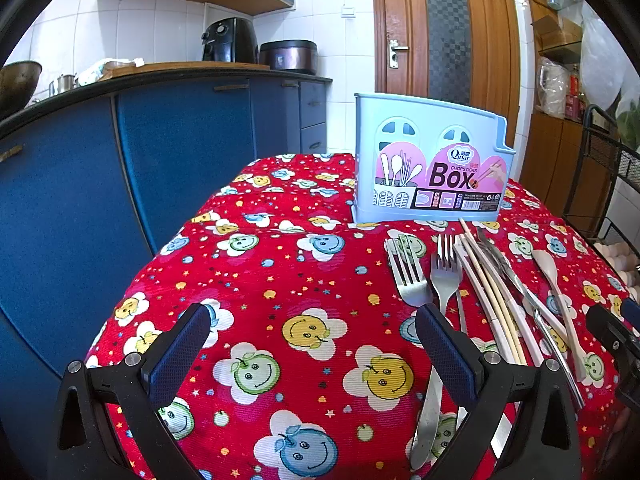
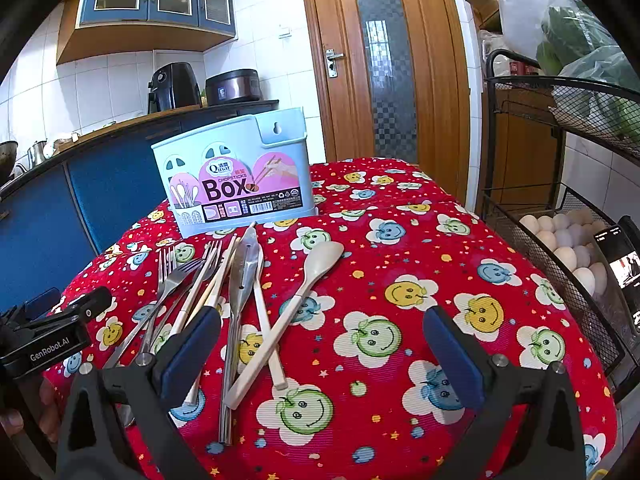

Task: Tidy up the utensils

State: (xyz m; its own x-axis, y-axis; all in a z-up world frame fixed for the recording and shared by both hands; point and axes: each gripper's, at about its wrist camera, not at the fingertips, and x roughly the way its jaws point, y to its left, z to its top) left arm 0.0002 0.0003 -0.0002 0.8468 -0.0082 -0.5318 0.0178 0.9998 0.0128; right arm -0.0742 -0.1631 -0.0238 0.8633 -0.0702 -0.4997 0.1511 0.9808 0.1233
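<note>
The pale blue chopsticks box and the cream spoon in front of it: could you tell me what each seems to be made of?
Pale blue chopsticks box: apparently moulded plastic, with a smooth satin surface and a printed label. Cream spoon: matte and opaque, without metallic shine; probably plastic or a composite.

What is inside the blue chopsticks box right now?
Nothing shows above the rim of the chopsticks box, but both cameras see only its front wall, so its inside is hidden. The forks, chopsticks and spoon lie on the tablecloth before it.
</note>
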